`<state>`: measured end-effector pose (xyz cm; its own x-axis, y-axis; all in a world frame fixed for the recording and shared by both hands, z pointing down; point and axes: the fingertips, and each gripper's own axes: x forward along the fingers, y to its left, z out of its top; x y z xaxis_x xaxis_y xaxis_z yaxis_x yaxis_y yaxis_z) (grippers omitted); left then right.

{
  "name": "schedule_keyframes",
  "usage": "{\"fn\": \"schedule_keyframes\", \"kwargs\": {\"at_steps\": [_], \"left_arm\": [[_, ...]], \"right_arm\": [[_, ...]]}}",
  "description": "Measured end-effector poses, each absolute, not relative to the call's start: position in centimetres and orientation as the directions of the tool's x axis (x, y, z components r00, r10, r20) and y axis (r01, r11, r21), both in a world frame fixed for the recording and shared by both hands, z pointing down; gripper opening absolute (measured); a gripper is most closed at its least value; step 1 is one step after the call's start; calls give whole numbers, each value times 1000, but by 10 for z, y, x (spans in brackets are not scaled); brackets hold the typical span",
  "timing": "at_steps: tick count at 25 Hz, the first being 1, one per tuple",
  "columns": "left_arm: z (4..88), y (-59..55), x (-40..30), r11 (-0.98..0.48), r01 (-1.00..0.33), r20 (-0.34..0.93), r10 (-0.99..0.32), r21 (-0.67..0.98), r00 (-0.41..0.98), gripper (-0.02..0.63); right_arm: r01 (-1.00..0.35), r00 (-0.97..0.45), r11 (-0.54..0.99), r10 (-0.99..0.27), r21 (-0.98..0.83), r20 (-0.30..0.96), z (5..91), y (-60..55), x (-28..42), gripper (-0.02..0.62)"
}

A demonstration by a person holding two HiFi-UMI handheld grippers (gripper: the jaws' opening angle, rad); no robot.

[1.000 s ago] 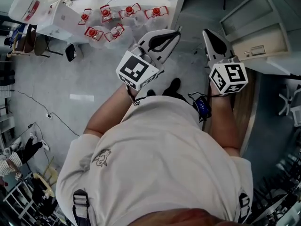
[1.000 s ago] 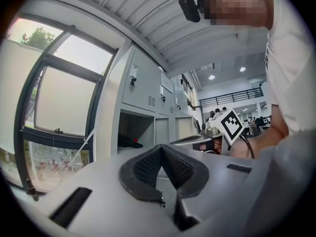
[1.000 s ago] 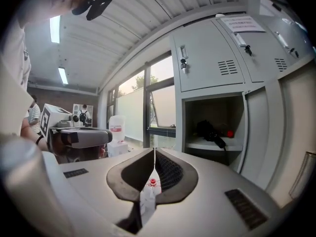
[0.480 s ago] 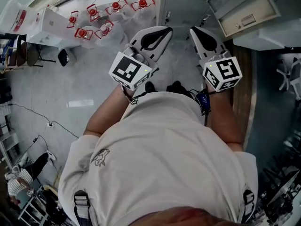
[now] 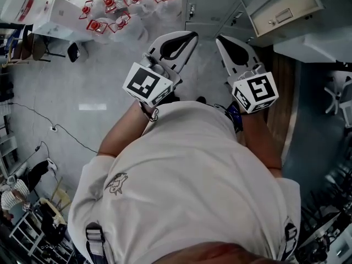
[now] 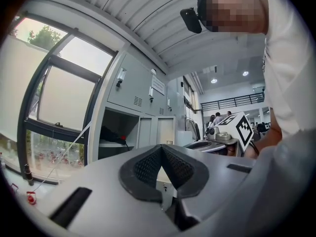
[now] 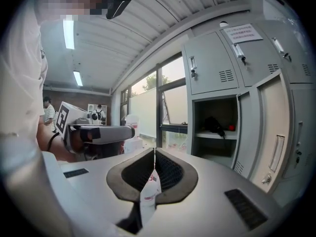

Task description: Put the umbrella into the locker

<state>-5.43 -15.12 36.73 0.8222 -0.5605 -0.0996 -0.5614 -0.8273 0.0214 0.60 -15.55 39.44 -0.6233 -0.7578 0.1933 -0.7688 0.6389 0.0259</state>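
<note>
A black folded umbrella with a red end lies on the shelf of an open compartment in the grey lockers. The left gripper view shows the same umbrella in the lockers, well ahead of both grippers. My left gripper and right gripper are held side by side at chest height, pointing toward the lockers. The left gripper has its jaws together with nothing between them. So has the right gripper.
Several water jugs with red caps stand on the floor at the upper left beside a white box. A cable trails over the grey floor. A wooden strip runs along the right. People stand far behind.
Both grippers have moved forward together as the person walks toward the lockers. The lockers and jugs have slid up and nearer in the head view. Both jaws stay closed.
</note>
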Motion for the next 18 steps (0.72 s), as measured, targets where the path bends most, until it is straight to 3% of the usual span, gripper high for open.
{"fn": "schedule_keyframes", "kwargs": {"at_steps": [10,18], "left_arm": [[385,-94,23,-814,-580,-85,-576,-27,813,12],[395,-70,46,-814,-580,-52,-579,-20,814,12]], "right_arm": [[-730,-668,683,-721,23,185,411,-98,71,43],[-714,-688,700,-702,1,183,416,-70,93,43]]}}
